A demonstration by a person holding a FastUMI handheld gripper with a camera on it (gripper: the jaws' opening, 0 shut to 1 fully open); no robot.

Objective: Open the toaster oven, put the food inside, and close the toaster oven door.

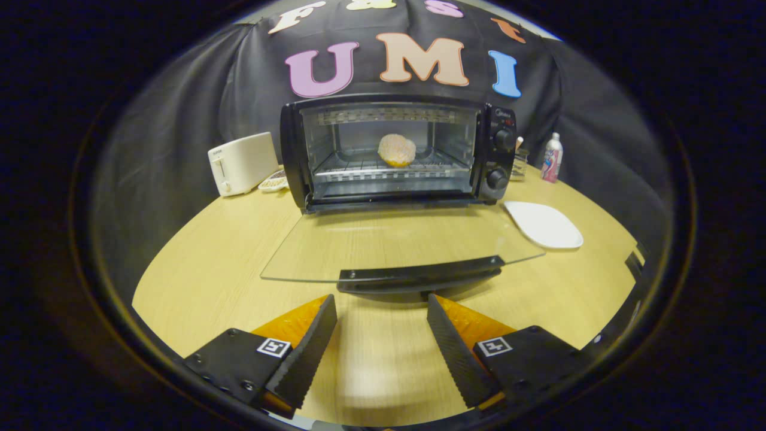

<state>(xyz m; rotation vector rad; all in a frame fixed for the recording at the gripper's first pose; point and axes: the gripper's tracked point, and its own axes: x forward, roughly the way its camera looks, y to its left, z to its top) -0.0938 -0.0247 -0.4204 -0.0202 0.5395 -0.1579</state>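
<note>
Two fingers of hand-held gripper [382,326] spread wide, grasping nothing, low above counter [197,263]. Just ahead at 12 o'clock: dark handle bar [419,278] on the lowered glass door [383,242], lying flat. Stiff, rigid bar, best pinched mid-length; hinged pane probably light yet fragile and slick, so better lifted gently. Beyond, toaster oven [398,149] gaping, food [396,149] resting on its rack. White plate [543,224] at 2 o'clock, toaster [241,163] at 10.
</note>
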